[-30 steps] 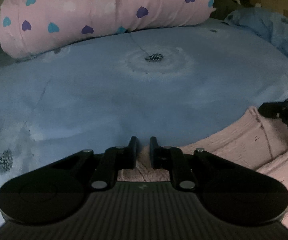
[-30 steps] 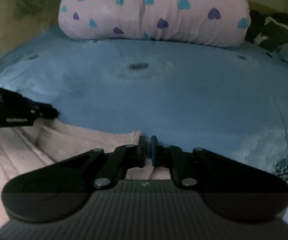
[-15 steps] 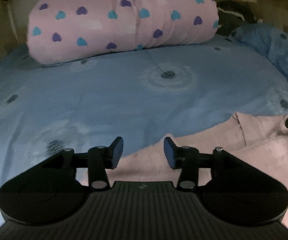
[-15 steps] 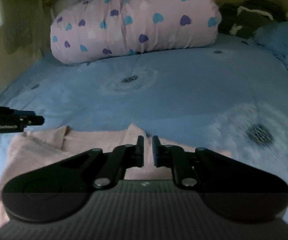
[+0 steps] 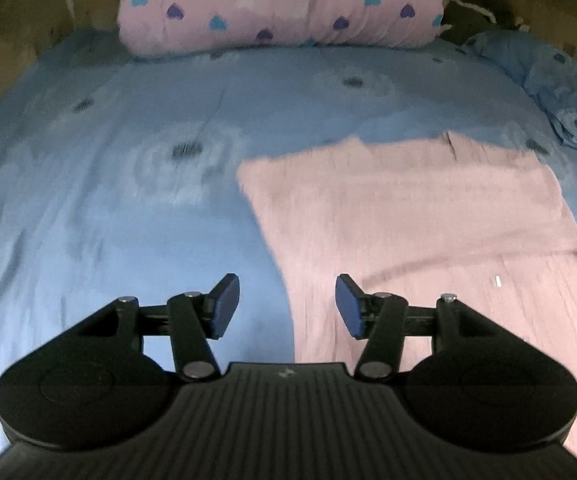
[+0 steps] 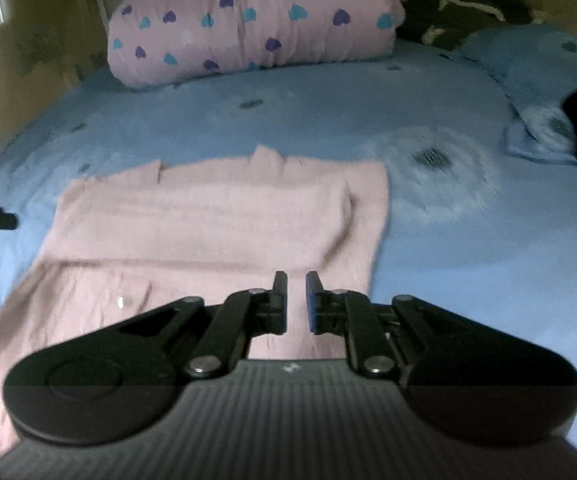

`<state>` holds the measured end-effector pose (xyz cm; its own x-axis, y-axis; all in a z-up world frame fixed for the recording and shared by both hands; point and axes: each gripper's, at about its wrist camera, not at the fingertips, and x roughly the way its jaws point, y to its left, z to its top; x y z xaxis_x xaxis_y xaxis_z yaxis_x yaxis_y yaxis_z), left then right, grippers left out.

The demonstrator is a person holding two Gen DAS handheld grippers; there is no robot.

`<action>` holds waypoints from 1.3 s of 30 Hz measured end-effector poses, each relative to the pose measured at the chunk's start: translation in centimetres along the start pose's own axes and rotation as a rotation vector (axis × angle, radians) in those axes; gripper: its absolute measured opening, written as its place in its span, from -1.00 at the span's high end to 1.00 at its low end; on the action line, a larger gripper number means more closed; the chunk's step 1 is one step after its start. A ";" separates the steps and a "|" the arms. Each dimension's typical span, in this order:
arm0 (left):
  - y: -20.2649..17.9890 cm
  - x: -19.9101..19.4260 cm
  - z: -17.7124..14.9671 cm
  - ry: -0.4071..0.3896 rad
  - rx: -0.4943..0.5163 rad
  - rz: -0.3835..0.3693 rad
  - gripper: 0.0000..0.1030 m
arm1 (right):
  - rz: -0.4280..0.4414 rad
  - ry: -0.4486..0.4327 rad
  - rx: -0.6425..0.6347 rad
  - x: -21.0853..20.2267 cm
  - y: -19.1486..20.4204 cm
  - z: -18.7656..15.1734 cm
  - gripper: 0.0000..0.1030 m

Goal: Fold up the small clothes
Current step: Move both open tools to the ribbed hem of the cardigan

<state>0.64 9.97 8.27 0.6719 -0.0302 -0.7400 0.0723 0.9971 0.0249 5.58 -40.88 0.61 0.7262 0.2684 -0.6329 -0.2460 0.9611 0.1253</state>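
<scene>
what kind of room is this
Most likely a bedroom: a pink garment lies on a bed's blue floral sheet, with a rolled heart-print quilt at the far end.

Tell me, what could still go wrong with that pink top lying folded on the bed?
Three things, probably.

1. The folded-over flap of the pink top lies loose, held by neither gripper, so it could slide or spring back.
2. The right gripper hangs low over the top's near right edge with its fingers nearly closed; a careless move might snag and drag the cloth.
3. The soft blue bedsheet looks rippled, so later folds may come out uneven.
</scene>
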 end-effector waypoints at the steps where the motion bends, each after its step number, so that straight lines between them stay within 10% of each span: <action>1: 0.1 -0.6 -1.0 0.007 -0.019 0.000 -0.16 | -0.011 0.004 0.004 -0.5 0.1 -0.7 0.74; 27: -3.8 -8.9 -12.1 0.017 -0.082 0.066 -0.25 | -0.024 0.031 0.027 -8.3 4.8 -11.3 0.71; 39: -2.8 -10.0 -15.1 0.042 -0.107 0.105 -0.26 | -0.166 0.057 0.044 -10.7 2.8 -12.7 0.71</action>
<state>-17.40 8.50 5.46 0.6402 0.0754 -0.7645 -0.0771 0.9965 0.0337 -11.02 -41.90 -1.97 0.7165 0.1034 -0.6898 -0.0967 0.9941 0.0486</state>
